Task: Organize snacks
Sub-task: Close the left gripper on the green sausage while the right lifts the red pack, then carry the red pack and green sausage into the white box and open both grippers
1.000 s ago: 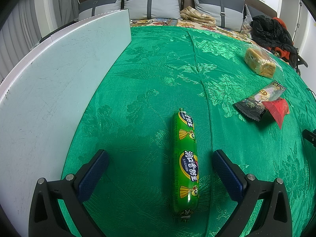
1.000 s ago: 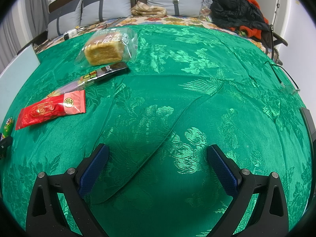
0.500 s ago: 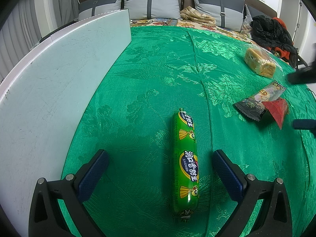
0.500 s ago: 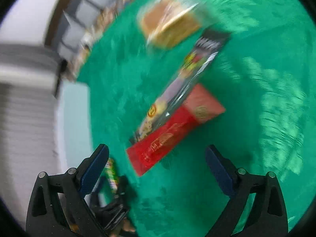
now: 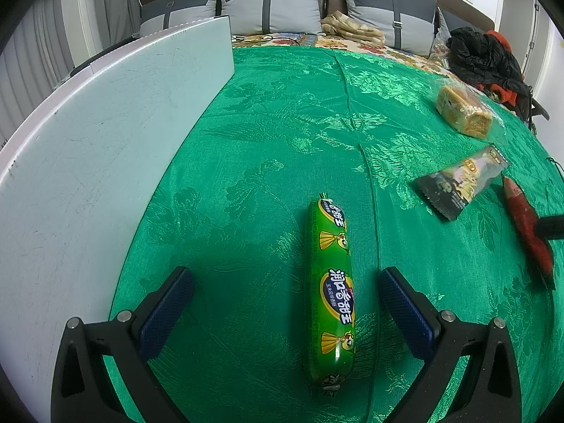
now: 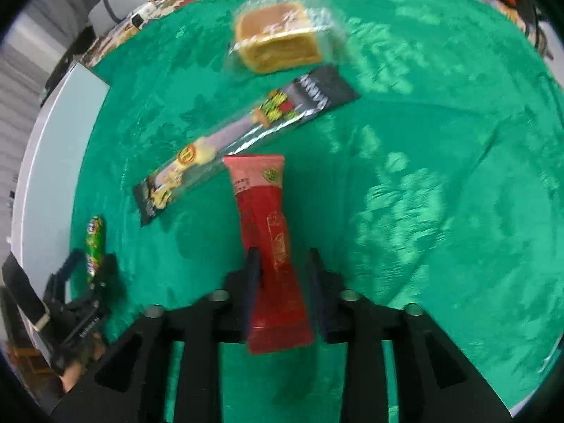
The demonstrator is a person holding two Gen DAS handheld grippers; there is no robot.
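Note:
A green sausage stick (image 5: 333,292) lies lengthwise on the green cloth between the fingers of my left gripper (image 5: 285,276), which stands open and clear of it. My right gripper (image 6: 282,257) points steeply down with its jaws closing on a red snack packet (image 6: 268,211). Both pads are against the packet's sides, and its far end tilts off the cloth. In the left wrist view the red packet (image 5: 525,218) shows edge-on at the right, with one right finger (image 5: 550,226) beside it.
A long black and clear snack packet (image 6: 239,137) lies just beyond the red one. A bagged bread loaf (image 6: 278,38) sits farther back. A white board (image 5: 88,141) borders the cloth on the left. Pillows and dark clothes (image 5: 483,53) lie at the far end.
My right gripper swung left and tipped down over the red packet, then narrowed its jaws around it. The packet has tilted up off the cloth. The left gripper and the sausage have not moved.

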